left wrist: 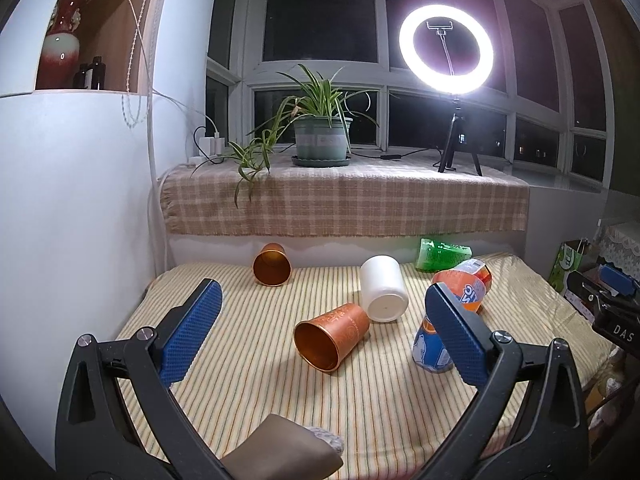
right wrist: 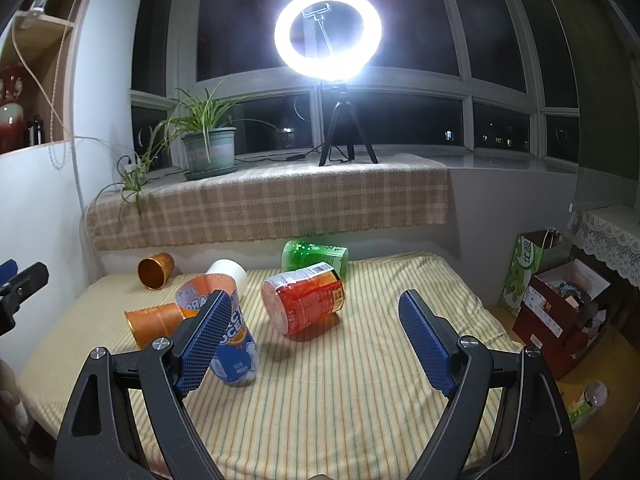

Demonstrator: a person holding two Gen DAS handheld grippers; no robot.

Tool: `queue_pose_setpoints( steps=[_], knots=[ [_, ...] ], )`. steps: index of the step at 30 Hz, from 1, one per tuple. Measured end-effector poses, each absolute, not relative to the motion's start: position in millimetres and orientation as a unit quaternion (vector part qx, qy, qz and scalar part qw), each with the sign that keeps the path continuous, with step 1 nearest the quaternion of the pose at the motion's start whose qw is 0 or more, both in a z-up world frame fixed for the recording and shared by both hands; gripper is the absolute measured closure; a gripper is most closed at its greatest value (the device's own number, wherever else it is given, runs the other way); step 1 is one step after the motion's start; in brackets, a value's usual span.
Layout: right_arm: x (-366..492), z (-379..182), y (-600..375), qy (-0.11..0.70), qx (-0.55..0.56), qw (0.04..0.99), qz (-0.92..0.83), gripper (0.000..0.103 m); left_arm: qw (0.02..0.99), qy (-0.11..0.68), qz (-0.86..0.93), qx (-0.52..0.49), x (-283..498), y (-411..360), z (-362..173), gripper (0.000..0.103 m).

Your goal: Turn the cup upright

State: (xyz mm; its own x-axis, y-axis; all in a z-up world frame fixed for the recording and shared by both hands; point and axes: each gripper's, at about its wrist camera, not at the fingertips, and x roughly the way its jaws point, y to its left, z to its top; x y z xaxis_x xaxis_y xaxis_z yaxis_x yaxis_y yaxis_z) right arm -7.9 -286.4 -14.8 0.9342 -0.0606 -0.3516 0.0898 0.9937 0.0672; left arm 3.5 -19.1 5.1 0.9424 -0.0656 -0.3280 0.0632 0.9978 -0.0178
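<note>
Several cups lie on their sides on the striped table (left wrist: 260, 392). A copper cup (left wrist: 330, 336) lies ahead of my open, empty left gripper (left wrist: 320, 312), its mouth facing me. A white cup (left wrist: 383, 289) lies just behind it, and a second copper cup (left wrist: 272, 265) lies by the back wall. A blue and orange printed cup (right wrist: 230, 338) stands mouth-up, tilted, behind the left finger of my open, empty right gripper (right wrist: 316, 316). A red cup (right wrist: 304, 302) lies on its side ahead of it, and a green cup (right wrist: 316, 257) lies behind that.
A plaid-covered sill (left wrist: 344, 200) behind the table carries a potted plant (left wrist: 320, 136) and a ring light on a tripod (left wrist: 446, 50). A white wall (left wrist: 80, 220) stands at the left. Boxes and a green bag (right wrist: 524, 276) stand right of the table.
</note>
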Motion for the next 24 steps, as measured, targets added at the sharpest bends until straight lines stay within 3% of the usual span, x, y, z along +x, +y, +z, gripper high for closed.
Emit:
queue_pose_setpoints(
  steps=[24],
  knots=[
    [-5.4,-18.4,-289.6,0.181,0.051,0.981,-0.041,0.017,0.985,0.167,-0.034,-0.003,3.1,-20.7,4.0,0.000]
  ],
)
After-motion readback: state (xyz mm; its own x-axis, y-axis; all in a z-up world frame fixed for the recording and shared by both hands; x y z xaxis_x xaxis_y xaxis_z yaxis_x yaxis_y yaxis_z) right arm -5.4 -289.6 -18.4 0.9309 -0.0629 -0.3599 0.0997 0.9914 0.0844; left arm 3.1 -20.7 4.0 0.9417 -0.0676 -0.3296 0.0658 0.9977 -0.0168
